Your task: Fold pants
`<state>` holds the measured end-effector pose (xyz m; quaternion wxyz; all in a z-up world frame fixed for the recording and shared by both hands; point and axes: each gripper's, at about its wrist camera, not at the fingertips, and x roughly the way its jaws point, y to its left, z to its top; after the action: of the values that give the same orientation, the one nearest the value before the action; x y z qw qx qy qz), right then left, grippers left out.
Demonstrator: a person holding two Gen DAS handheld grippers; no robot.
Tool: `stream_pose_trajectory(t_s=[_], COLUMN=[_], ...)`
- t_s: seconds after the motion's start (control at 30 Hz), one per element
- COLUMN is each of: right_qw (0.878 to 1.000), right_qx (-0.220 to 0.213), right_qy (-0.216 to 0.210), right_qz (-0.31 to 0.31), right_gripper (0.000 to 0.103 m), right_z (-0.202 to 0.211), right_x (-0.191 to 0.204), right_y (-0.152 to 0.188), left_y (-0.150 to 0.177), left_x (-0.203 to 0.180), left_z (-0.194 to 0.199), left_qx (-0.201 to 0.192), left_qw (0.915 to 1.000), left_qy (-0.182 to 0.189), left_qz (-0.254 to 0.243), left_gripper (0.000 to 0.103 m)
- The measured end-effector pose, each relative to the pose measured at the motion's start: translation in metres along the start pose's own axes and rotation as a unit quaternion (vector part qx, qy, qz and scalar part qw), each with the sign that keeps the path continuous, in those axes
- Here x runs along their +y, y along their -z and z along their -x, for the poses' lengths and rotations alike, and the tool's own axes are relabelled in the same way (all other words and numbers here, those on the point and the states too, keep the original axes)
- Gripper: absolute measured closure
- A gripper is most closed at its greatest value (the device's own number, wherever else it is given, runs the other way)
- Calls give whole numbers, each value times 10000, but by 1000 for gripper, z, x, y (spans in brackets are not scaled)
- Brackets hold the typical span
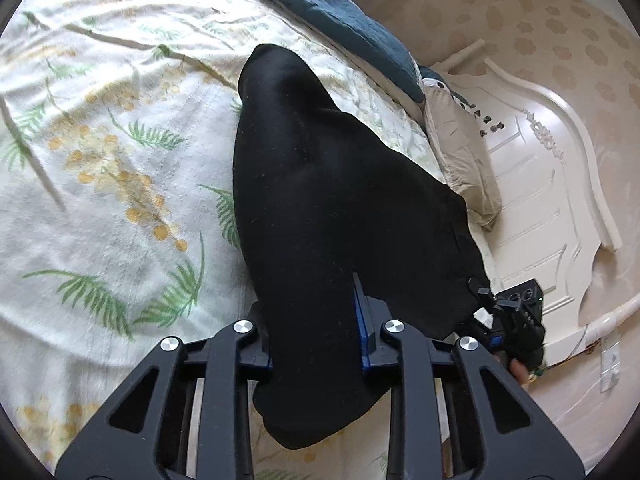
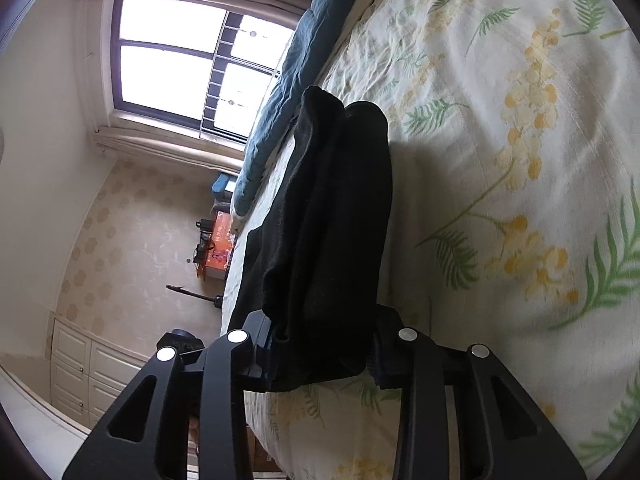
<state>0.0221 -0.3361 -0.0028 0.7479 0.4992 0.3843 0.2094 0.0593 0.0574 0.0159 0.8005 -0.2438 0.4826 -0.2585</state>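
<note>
Black pants (image 1: 320,208) hang lifted over the floral bedspread (image 1: 100,140), stretched between both grippers. My left gripper (image 1: 316,328) is shut on one end of the pants; cloth bunches between its fingers and droops below. My right gripper shows at the far corner of the cloth in the left wrist view (image 1: 496,316). In the right wrist view the pants (image 2: 332,220) run away from me in folds, and my right gripper (image 2: 324,356) is shut on their near end above the bedspread (image 2: 500,160).
A dark blue quilt (image 1: 352,24) lies along the bed's far edge, with a beige pillow (image 1: 460,160) by the white headboard (image 1: 552,184). The right wrist view shows a window (image 2: 180,64), an orange box (image 2: 218,248) and white drawers (image 2: 80,368) beside the bed.
</note>
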Motion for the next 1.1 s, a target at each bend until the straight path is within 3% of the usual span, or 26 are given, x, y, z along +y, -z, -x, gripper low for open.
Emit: stream_pose_trajectory(t_s=[0.57,1.1], right_qw=[9997,9994], right_qx=[251,300], right_qy=[-14,-79], right_qz=[-21,-129], right_gripper=[68,68], right_z=[10,7], right_x=[7,2], right_y=[55,65], left_y=[42,54], left_x=[4,4], left_z=[39,46], left_qx=[-94,-116], left_qw=[9997,9996], left_qy=[-245,-271], left_qz=[9,12], left_gripper=[77,77])
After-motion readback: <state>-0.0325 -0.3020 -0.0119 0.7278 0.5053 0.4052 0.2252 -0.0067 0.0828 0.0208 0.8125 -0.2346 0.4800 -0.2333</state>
